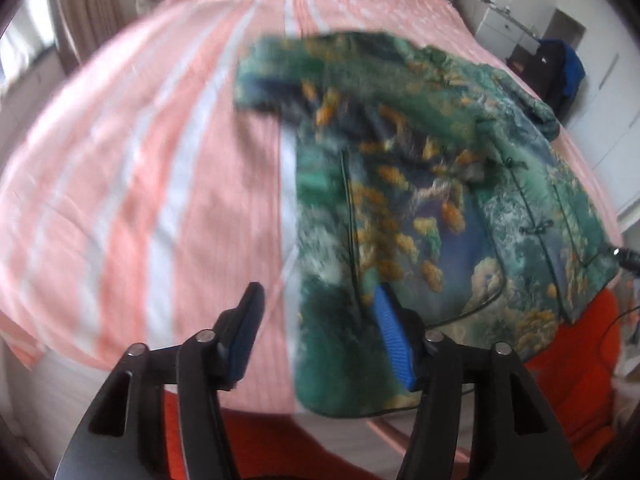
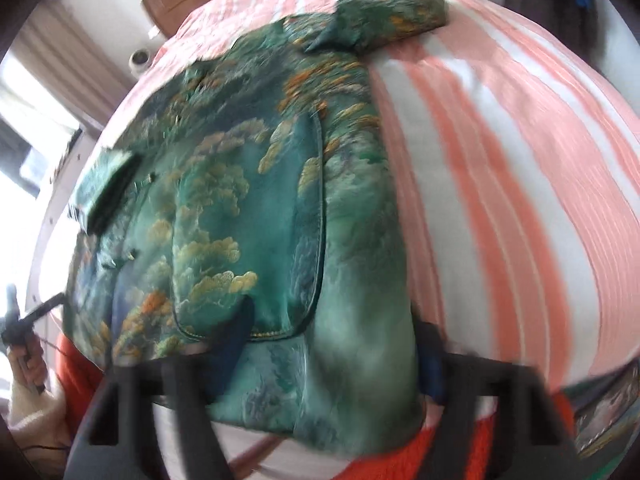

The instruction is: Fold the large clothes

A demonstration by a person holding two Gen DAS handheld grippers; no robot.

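Green printed jacket (image 1: pixel 420 200) lies spread on the striped bedspread (image 1: pixel 140 180), no legible writing

The left gripper (image 1: pixel 318 334) tilts steeply downward with its two fingers (image 1: pixel 390 342) spread well apart, blue ribbed pads facing each other and nothing between them. The right gripper (image 2: pixel 336 356) also angles steeply down, its fingers (image 2: pixel 232 340) parted wide and blurred. In the right wrist view, the person's left hand (image 2: pixel 28 360) shows at the lower left edge, wrapped around its gripper's handle, with a pale sleeve below it.
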